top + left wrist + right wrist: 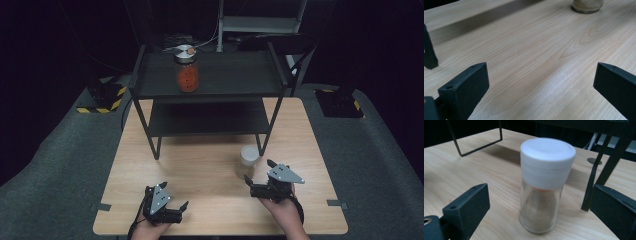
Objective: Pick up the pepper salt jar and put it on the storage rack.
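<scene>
Right gripper view: the jar (544, 187), white-capped and part full of pale powder, stands upright on the counter (461, 170) between the wide-spread fingers (469, 207), not yet touched. In the high view it sits just far of the right gripper (260, 181), near the right front leg of the rack (265, 130). The left gripper (175, 207) rests near-left, fingers wide and empty. The jar is tall and narrow; a finger nudging one side first could tip it or push it against the rack leg. A grip on the cap alone might slip.
</scene>
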Demonstrator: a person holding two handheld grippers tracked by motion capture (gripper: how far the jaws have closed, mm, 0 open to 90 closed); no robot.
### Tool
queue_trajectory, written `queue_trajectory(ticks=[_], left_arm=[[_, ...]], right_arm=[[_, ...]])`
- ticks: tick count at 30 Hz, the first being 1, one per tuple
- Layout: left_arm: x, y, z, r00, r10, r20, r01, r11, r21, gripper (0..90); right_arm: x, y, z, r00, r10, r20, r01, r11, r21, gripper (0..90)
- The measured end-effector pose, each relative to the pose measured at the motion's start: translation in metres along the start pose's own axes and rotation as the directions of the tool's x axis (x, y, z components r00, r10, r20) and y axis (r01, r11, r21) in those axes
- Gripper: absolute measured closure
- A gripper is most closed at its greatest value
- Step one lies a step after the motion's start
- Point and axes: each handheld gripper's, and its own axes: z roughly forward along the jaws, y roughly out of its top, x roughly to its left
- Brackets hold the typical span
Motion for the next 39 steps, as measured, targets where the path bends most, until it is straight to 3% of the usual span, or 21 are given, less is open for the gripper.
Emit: queue_trajectory(ticks=[5, 12, 24, 33, 39], left_arm=[[0.004, -0.003, -0.002, 0.9996, -0.029, 0.004, 0.030, 0.9995, -0.015, 0.3], [0.000, -0.003, -0.003, 1.0000, 0.003, 0.005, -0.003, 0.9999, -0.013, 0.3], [-0.004, -0.003, -0.003, 0.9998, 0.014, -0.013, -0.015, 0.9998, -0.014, 0.3], [-0.004, -0.006, -0.007, 0.9992, -0.021, -0.034, 0.020, 0.9997, -0.016, 0.3], [-0.003, -0.006, -0.007, 0.9992, -0.020, -0.034, 0.019, 0.9997, -0.013, 0.3]], right_arm=[[-0.001, 0.004, 0.008, 0.9999, 0.010, 0.004, -0.010, 1.000, -0.004, 4.6], [-0.004, 0.007, 0.018, 0.9995, 0.030, 0.008, -0.030, 1.000, -0.008, 9.0], [-0.013, 0.010, 0.032, 0.9971, 0.074, -0.017, -0.074, 0.997, -0.017, 16.0], [-0.017, 0.006, 0.042, 0.9975, 0.057, -0.041, -0.059, 0.998, -0.028, 27.3], [-0.020, 0.003, 0.042, 0.9970, 0.060, -0.049, -0.062, 0.997, -0.043, 32.9]])
